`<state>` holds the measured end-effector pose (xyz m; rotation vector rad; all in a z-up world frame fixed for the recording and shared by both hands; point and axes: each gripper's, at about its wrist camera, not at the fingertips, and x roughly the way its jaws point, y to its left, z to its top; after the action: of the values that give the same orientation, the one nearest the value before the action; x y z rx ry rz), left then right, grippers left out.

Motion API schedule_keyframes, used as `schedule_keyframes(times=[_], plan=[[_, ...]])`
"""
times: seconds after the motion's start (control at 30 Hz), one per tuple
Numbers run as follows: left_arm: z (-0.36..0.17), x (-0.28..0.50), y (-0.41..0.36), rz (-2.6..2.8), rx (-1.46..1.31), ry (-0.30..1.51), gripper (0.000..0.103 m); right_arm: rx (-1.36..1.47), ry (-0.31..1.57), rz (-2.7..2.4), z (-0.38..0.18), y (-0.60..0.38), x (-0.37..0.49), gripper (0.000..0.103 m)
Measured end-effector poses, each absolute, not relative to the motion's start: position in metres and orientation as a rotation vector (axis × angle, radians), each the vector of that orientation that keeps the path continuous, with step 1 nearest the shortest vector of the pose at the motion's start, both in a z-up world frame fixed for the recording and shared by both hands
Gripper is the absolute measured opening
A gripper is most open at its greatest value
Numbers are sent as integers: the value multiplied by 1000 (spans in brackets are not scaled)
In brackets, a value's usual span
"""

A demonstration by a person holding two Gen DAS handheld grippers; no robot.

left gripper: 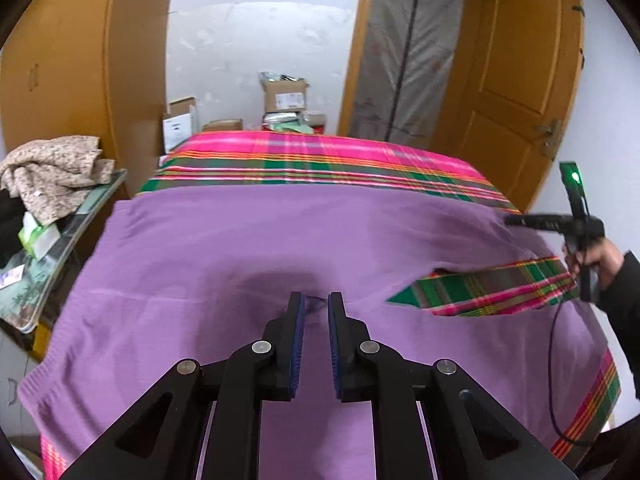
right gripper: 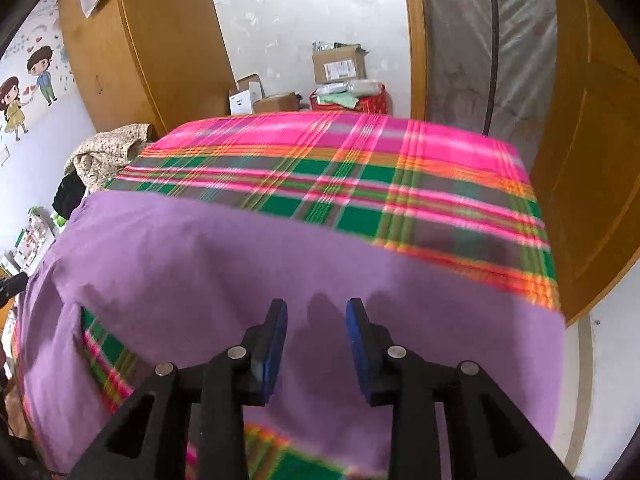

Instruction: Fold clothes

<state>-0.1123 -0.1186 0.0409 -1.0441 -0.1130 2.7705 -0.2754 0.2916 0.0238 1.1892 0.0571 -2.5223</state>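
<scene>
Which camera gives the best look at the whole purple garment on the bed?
The left wrist view: the purple garment shows sharply, spread flat across the plaid bedspread, from its ribbed hem to its far edge. The right wrist view shows the purple garment blurred, its near part behind the gripper.

No legible text on box labels [left gripper: 289, 100]
</scene>
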Motion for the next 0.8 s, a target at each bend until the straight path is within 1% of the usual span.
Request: schedule_keyframes(times=[0.07,0.13,0.23,0.3,0.37,0.4,0.43,0.47,0.57,0.8], plan=[[38,-114,-111,2756,-1056,-105,12,1196,104,-2495,20,294,-294,33],[36,-116,-105,2745,-1068,-98,12,1212,180,-2463,15,291,-312,39],[34,-121,-101,2738,-1084,-91,12,1226,294,-2417,7,286,-333,39],[33,-124,-98,2732,-1092,-87,12,1253,305,-2375,1,289,-341,39],[33,-126,-96,2727,-1098,-84,12,1253,270,-2328,-1,294,-346,39],[33,-127,-95,2724,-1101,-82,12,1252,274,-2300,-1,293,-345,35],[33,-129,-93,2720,-1103,-79,12,1250,281,-2271,-1,291,-344,8],[33,-129,-91,2716,-1103,-75,12,1249,288,-2242,-1,289,-343,3],[33,-132,-84,2701,-1097,-72,12,1227,390,-2266,1,281,-342,3],[36,-135,-73,2683,-1091,-60,12,1231,322,-2365,4,293,-356,5]])
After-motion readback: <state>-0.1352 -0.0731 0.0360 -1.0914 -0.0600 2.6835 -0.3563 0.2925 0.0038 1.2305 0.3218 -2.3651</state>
